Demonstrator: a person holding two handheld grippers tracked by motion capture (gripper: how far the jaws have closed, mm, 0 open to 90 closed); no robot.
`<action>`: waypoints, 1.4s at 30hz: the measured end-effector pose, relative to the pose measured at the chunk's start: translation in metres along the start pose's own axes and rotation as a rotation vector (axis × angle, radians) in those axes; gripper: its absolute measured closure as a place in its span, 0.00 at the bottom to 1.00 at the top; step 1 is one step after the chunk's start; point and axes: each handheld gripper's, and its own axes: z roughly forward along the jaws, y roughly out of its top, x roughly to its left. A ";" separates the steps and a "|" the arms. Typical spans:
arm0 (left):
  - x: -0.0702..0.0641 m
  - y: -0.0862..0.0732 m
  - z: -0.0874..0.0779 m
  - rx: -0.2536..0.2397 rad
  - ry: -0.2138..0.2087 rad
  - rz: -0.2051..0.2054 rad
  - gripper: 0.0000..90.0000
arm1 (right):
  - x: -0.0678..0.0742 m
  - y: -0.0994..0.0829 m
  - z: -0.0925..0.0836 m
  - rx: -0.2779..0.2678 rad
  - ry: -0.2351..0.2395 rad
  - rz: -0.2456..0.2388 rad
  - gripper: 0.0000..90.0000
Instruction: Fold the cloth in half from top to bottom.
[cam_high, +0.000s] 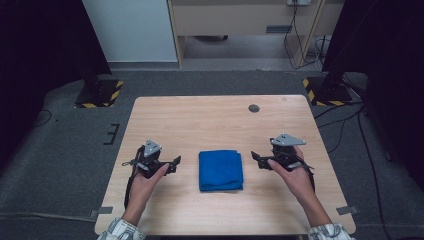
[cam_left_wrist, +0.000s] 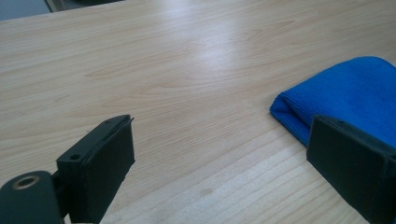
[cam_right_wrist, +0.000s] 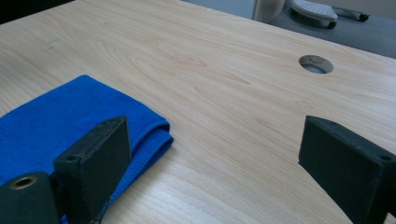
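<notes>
One folded blue cloth (cam_high: 221, 170) between two hand-held grippers

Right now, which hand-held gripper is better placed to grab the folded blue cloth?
Nearly even, slightly the right hand-held gripper: its open jaws sit a little closer to the folded blue cloth and one jaw already overlaps its corner in its own view. The left hand-held gripper is also open, beside the cloth.

Folded cloth only partly seen past the jaws

The blue cloth (cam_left_wrist: 345, 95) runs off the left gripper view's right edge; in the right gripper view a jaw hides its (cam_right_wrist: 56, 121) near corner.
</notes>
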 end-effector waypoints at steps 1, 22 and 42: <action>0.002 0.000 0.000 0.002 0.004 -0.001 0.08 | -0.001 0.000 0.000 0.001 -0.002 0.001 0.10; 0.032 -0.010 -0.001 0.052 0.058 -0.041 0.08 | -0.040 -0.026 -0.003 0.077 -0.111 0.068 0.10; 0.044 -0.030 0.020 0.206 0.112 -0.027 0.08 | -0.075 -0.056 0.004 0.224 -0.203 0.163 0.09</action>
